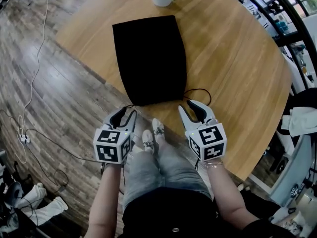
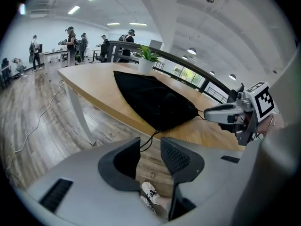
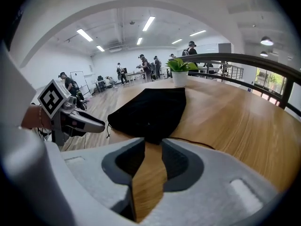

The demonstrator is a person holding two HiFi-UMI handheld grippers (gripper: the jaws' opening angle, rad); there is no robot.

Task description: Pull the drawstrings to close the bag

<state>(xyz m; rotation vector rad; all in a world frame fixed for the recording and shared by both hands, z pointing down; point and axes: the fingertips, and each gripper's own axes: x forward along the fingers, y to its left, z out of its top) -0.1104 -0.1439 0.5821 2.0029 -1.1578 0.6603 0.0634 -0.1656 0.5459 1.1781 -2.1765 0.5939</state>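
Left tongs (image 2: 150, 149) and right tongs (image 3: 153, 145) gape empty — the left gripper view shows a drawstring (image 2: 151, 138) overhanging the table (image 2: 94, 86).

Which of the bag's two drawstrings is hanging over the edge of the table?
The left drawstring, by the left claw: it drops off the table edge toward the floor. The right drawstring lies looped on the tabletop.

Lighting is bright and even, from ceiling strip lights (image 3: 148, 23) and windows (image 3: 270, 81). Shadows are faint and soft. The table (image 1: 233, 73) carries a mild sheen; the black bag (image 1: 151, 58) shows almost no surface detail. Both gripper views bend strongly, with dark corners and soft foreground. The head view curves at its edges.
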